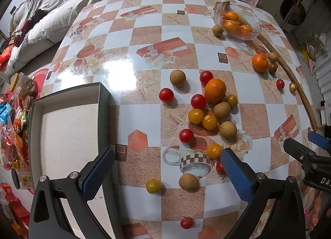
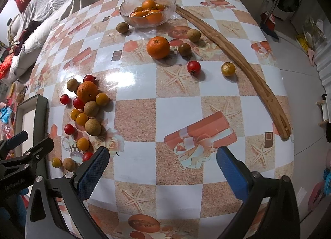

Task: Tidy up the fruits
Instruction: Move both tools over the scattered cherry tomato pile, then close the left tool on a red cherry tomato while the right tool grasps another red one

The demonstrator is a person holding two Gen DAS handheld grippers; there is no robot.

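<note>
A cluster of fruit lies on the table: an orange [image 1: 215, 90], red cherry tomatoes [image 1: 166, 95], yellow tomatoes [image 1: 195, 116] and brown longans [image 1: 177, 77]. The cluster also shows in the right wrist view, around its orange [image 2: 87, 91]. A glass bowl [image 1: 219, 9] [image 2: 126, 5] at the far side holds several oranges. Another orange [image 2: 158, 47] lies near it. My left gripper [image 1: 167, 168] is open and empty above the near fruit. My right gripper [image 2: 163, 168] is open and empty over bare tablecloth.
An empty dark box [image 1: 33, 119] with a white floor stands at the table's left edge. A long wooden stick [image 2: 238, 53] lies along the right side. A longan [image 2: 193, 35], a red tomato [image 2: 193, 67] and a yellow one [image 2: 228, 69] lie near it. A sofa [image 1: 51, 11] stands beyond the table.
</note>
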